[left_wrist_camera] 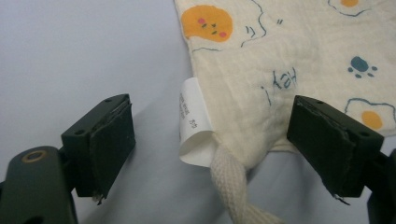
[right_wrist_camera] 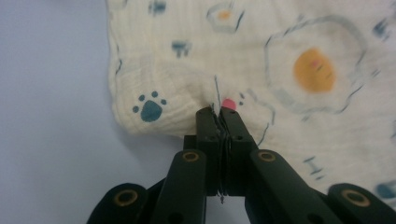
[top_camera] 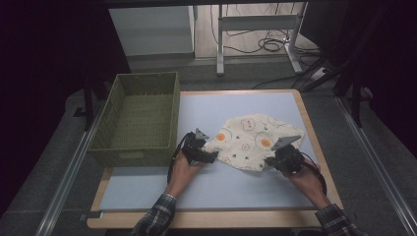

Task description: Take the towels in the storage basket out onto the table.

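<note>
Two claws at cloth point(top_camera: 251, 140): right point(right_wrist_camera: 221, 112) pinching, left point(left_wrist_camera: 210, 135) spread.

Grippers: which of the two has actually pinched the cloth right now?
The right gripper. Its jaws are shut on the edge of the printed cloth. The left gripper has jaws wide apart, straddling the cloth's corner with its white tag and loop, not pressing.

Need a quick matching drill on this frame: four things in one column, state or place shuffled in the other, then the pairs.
Things
1. left gripper
2. right gripper
3. basket
4. white label

States or places
A. olive green, at the table's left edge
B. jaws shut on the cloth
C. jaws open, a cloth corner between them
D. curls off the cloth's edge beside the cord loop

Pairs: 1-C, 2-B, 3-A, 4-D
</note>
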A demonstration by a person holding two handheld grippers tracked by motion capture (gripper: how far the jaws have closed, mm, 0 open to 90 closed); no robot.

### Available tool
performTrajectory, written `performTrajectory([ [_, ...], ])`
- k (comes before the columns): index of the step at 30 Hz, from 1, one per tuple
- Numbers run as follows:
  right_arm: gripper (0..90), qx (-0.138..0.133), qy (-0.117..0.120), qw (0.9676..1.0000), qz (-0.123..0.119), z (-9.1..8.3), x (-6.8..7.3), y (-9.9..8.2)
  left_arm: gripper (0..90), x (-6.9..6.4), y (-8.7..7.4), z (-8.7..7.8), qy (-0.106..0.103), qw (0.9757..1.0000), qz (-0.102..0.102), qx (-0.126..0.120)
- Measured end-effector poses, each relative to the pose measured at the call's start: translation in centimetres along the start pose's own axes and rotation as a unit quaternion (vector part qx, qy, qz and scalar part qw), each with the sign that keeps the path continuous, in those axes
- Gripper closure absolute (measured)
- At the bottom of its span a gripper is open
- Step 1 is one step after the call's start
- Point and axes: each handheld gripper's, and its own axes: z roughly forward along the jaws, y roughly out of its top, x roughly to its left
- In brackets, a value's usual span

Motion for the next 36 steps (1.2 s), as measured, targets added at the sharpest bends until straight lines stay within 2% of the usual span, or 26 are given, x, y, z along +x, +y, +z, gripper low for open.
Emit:
performTrajectory([
  [4, 86.9, -0.006, 0.012, 0.9998, 0.015, -1.2, -1.8, 2.9, 14.8, 0.0, 0.0, 0.0, 0.001, 1.0000, -0.001, -0.001],
  [6, 85.4, -0.004, 0.016, 0.9997, 0.019, -1.2, -2.8, 4.5, 14.9, 0.0, 0.0, 0.0, 0.001, 1.0000, 0.001, -0.001],
  [8, 83.6, -0.002, 0.010, 0.9998, 0.019, -0.7, -3.6, 6.1, 15.0, 0.0, 0.0, 0.0, 0.002, 1.0000, 0.001, -0.002],
  [12, 77.8, 0.011, 0.003, 0.9996, 0.025, 1.8, -5.2, 8.2, 15.2, 0.0, 0.0, 0.0, 0.002, 1.0000, 0.000, -0.001],
  [13, 73.4, 0.015, -0.001, 0.9995, 0.028, 2.7, -5.6, 8.4, 15.2, 0.0, 0.0, 0.0, 0.002, 1.0000, 0.001, -0.001],
  [16, 64.2, 0.026, -0.004, 0.9981, 0.056, 5.0, -6.6, 8.3, 15.3, 0.0, -0.1, 0.0, 0.002, 1.0000, 0.000, -0.001],
  [18, 60.7, 0.028, -0.009, 0.9976, 0.063, 5.5, -6.8, 8.0, 15.3, 0.0, -0.1, 0.0, 0.002, 1.0000, 0.001, -0.002],
  [20, 59.3, 0.023, -0.010, 0.9977, 0.063, 5.0, -6.8, 7.8, 15.4, 0.0, -0.1, 0.0, 0.002, 1.0000, 0.002, -0.002],
  [22, 59.7, 0.015, -0.008, 0.9979, 0.062, 3.8, -6.5, 7.5, 15.4, 0.0, -0.1, 0.0, 0.002, 1.0000, 0.001, -0.002],
  [26, 60.3, -0.004, 0.031, 0.9967, 0.075, 1.9, -5.3, 6.5, 15.4, 0.0, 0.0, 0.0, 0.003, 1.0000, 0.001, -0.003],
  [27, 60.3, -0.003, 0.042, 0.9967, 0.070, 1.9, -4.7, 6.1, 15.4, 0.0, 0.0, 0.0, 0.003, 1.0000, 0.002, -0.002],
  [30, 59.3, 0.007, 0.048, 0.9972, 0.057, 2.5, -3.3, 5.4, 15.4, 0.0, 0.0, 0.0, 0.003, 1.0000, 0.002, -0.001],
  [33, 58.5, 0.026, 0.035, 0.9981, 0.044, 4.2, -2.5, 4.8, 15.3, 0.0, 0.0, 0.0, 0.002, 1.0000, 0.001, -0.001],
  [34, 66.6, 0.032, 0.023, 0.9985, 0.037, 4.8, -2.3, 4.6, 15.4, 0.0, 0.0, 0.0, 0.002, 1.0000, -0.001, 0.000],
  [35, 78.4, 0.034, 0.012, 0.9991, 0.024, 5.1, -2.1, 4.4, 15.4, -0.1, 0.0, -0.1, 0.003, 1.0000, -0.002, 0.000],
  [36, 83.5, 0.034, 0.011, 0.9992, 0.018, 5.1, -1.9, 4.3, 15.6, -0.2, 0.0, -0.1, 0.006, 1.0000, -0.004, 0.001],
])
